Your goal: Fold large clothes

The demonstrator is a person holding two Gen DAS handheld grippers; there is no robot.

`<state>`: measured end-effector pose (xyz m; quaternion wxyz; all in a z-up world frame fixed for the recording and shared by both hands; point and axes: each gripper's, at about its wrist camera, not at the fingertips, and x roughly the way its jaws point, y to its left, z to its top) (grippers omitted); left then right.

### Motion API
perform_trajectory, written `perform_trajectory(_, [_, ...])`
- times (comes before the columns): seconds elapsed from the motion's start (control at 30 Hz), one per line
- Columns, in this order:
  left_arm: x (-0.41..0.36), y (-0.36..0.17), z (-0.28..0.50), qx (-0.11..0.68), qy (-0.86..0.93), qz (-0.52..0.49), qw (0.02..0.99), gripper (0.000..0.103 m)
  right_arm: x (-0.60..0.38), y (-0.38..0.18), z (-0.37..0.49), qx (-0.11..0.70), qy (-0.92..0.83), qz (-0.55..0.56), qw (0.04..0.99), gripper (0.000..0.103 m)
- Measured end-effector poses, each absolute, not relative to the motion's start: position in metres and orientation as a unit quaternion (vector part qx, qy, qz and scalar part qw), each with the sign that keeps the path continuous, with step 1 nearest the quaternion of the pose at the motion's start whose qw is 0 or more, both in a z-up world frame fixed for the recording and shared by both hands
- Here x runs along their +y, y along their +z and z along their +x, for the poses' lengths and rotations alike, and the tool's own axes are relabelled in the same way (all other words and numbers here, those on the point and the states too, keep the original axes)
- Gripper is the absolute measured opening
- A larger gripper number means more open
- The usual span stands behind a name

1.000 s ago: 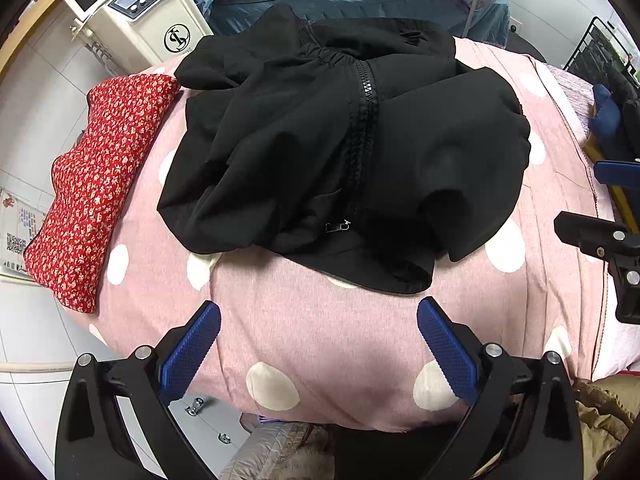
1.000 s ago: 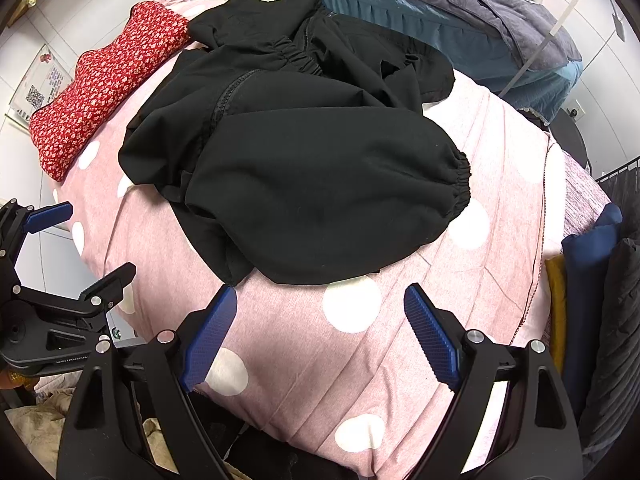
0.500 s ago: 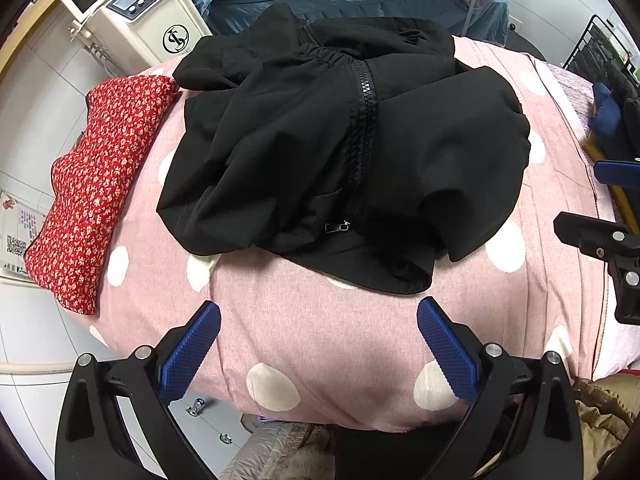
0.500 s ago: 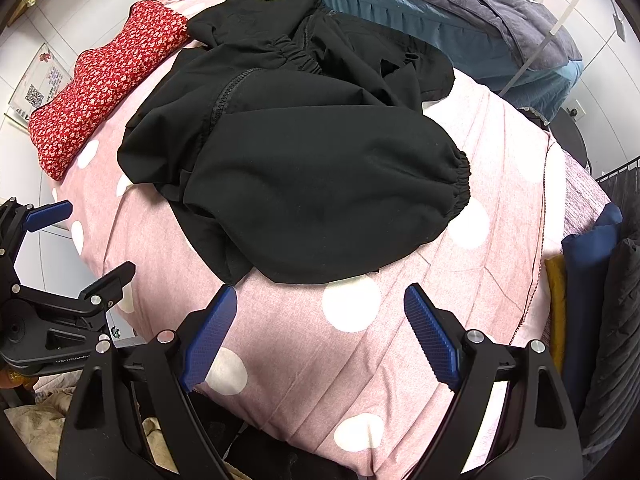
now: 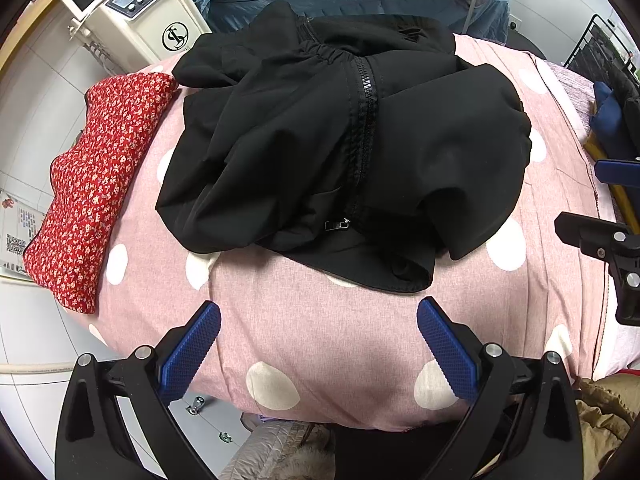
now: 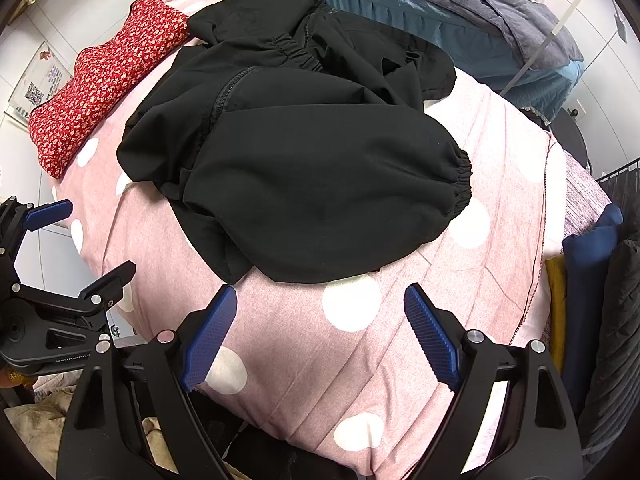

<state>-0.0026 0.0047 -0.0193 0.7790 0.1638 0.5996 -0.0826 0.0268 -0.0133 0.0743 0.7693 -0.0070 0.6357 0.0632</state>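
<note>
Jacket fabric, black and crumpled, lies in a heap on the middle of the pink polka-dot bedcover [image 5: 320, 332]. On this black jacket [image 5: 344, 148] we see the zipper [image 5: 362, 136] running down the front, and one sleeve with an elastic cuff [image 6: 460, 184] lies across the top. We hold the left gripper [image 5: 318, 320] above the near edge of the cover, its blue fingers spread wide and holding nothing. The right gripper [image 6: 320, 304] also stands spread and empty, near the sleeve but not touching it. A red floral pillow [image 5: 92, 188] lies beside the jacket on the left.
</note>
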Motion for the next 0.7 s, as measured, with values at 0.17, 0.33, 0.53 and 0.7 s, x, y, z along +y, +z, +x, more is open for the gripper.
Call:
perform_trajectory(0.17, [0.006, -0.021, -0.003, 0.602, -0.082, 0.162, 0.777, 0.097, -0.013, 0.074, 0.027, 0.635, 0.063, -0.007, 0.77, 0.085])
perform_trajectory(0.33, [0.011, -0.027, -0.004, 0.609, -0.082, 0.155, 0.774, 0.097, -0.013, 0.077, 0.033, 0.629, 0.069, -0.022, 0.774, 0.085])
perform_trajectory(0.53, [0.028, -0.038, -0.011, 0.62, -0.077, 0.127, 0.771, 0.097, 0.01, 0.087, 0.058, 0.611, 0.107, -0.064, 0.782, 0.085])
perform_trajectory(0.7, [0.058, -0.047, -0.02, 0.626, -0.051, 0.097, 0.772, 0.097, 0.069, 0.09, 0.085, 0.6, 0.185, -0.115, 0.77, 0.085])
